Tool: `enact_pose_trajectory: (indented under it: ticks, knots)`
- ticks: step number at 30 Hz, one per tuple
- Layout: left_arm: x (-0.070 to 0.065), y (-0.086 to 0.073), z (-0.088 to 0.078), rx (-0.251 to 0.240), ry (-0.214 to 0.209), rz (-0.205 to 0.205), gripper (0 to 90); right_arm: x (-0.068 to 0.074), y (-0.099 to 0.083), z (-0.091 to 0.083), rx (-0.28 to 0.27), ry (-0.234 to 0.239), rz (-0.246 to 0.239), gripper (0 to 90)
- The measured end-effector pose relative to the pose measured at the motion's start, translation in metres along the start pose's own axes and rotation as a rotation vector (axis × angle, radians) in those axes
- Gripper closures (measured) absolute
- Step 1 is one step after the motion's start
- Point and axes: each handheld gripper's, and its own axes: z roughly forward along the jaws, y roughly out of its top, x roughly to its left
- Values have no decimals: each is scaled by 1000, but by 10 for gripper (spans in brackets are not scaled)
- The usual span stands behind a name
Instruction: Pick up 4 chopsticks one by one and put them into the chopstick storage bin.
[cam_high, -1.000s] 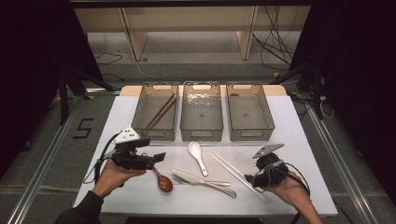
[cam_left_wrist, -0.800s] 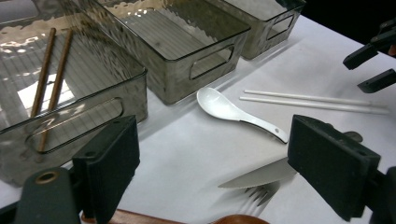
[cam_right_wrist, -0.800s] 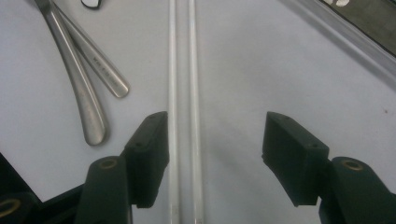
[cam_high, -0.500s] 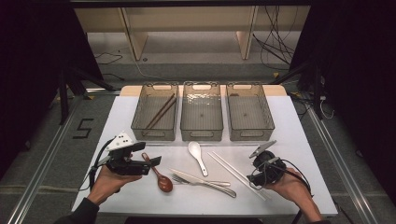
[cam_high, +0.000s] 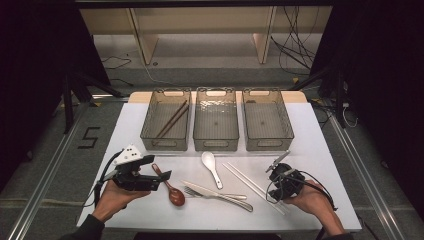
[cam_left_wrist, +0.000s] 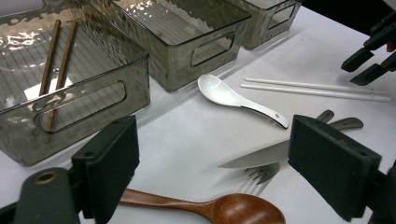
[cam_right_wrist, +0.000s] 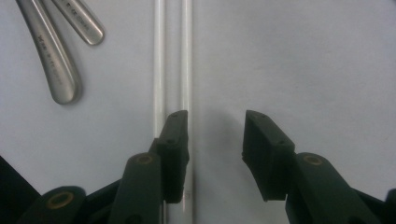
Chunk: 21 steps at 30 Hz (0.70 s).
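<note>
Seen from above, the right gripper (cam_high: 278, 176) hangs low at lower right over the white chopsticks (cam_high: 252, 185), near the knife (cam_high: 212, 190) and fork (cam_high: 220, 196). The right gripper view adds detail: its jaws, just closing, stand part-spread with nothing pinched, the chopsticks (cam_right_wrist: 173, 56) under the left pad. At lower left, the left gripper (cam_high: 159, 177) gapes wide above the wooden spoon (cam_left_wrist: 210, 207).

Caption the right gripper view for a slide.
Open right gripper poised over two white plastic chopsticks beside two steel cutlery handles.
</note>
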Motion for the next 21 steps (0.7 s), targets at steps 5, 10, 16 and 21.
enact_pose_trajectory:
  ticks: [5, 10, 16, 21]
  knots:
    - [-1, -2, -1, 3, 2, 11, 158, 2, 1, 4, 26, 12, -10, 640]
    - [-2, -3, -1, 6, 4, 17, 158, 4, 2, 7, 57, 18, -22, 679]
    - [-2, -3, 0, 12, 8, 16, 158, 4, 2, 10, 88, 36, -17, 729]
    - [-2, -3, 0, 15, 11, 21, 158, 5, 3, 10, 107, 23, -11, 794]
